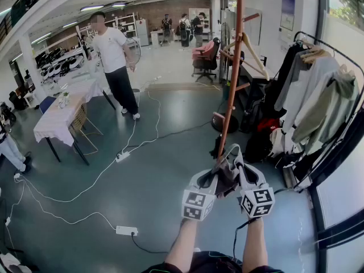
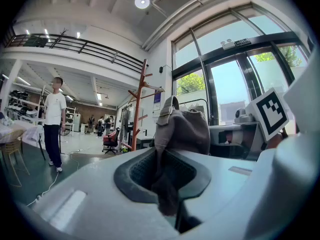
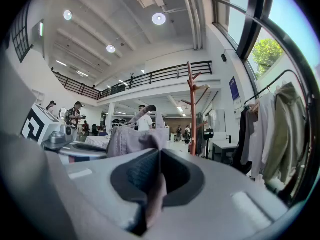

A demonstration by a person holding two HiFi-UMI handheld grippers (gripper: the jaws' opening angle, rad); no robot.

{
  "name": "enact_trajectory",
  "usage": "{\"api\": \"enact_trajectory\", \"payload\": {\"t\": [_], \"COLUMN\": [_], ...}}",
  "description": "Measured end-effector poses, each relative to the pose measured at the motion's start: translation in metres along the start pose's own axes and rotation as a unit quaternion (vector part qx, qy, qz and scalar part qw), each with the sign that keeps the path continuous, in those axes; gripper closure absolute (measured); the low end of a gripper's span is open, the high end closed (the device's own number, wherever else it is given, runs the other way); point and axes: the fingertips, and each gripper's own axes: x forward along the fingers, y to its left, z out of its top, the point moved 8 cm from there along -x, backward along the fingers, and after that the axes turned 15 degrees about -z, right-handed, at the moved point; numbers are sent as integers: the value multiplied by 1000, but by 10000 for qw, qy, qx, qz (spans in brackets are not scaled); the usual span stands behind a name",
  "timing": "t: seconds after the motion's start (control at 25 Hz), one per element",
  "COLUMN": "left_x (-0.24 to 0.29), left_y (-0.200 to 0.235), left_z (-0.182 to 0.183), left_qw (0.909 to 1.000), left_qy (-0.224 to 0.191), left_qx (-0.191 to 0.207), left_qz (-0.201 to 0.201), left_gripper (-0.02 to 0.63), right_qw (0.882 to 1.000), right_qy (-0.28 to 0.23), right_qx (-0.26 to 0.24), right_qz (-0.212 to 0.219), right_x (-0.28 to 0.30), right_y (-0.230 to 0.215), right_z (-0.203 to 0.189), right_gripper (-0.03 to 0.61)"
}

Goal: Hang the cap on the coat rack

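- left gripper [image 2: 162, 181] has its jaws nearly together, pinching a fold of the cap [image 2: 182, 129]; the dark cloth runs up out of the pads and the bulk of it stands just beyond them.
- right gripper [image 3: 156, 181] is likewise almost closed, clamped on a thin edge of the same cap, whose body bunches just past its jaws and a little to the left.
- in the head view the two grippers sit side by side and level, with the cap slung between them in the air in front of the person, resting on nothing.
- so the pick-up part looks done: the cap is in a firm two-handed grip.
- coat rack [image 1: 233, 78], a reddish-brown pole with angled pegs, rises right behind the cap in the head view, yet both gripper views show it some way ahead; the cap touches no peg.
- pegs that can be made out sit higher than the grippers.
- what looks to be left is the hanging itself: close in on the pole, raise the cap to a peg, slip its opening or back strap over it, then let go with both grippers.
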Motion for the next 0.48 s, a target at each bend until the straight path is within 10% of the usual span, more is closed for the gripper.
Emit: {"api": "enact_trajectory", "payload": {"t": [0.48], "left_x": [15], "left_y": [26], "left_z": [-14], "left_qw": [9992], "left_qy": [-47], "left_qx": [-314], "left_qz": [-223], "left_gripper": [569], "right_qw": [9992], "right_qy": [303], "right_qx": [-187], "right_qz": [-170], "right_x": [17], "right_y": [3], "right_z": [-14], "right_gripper": [557]}}
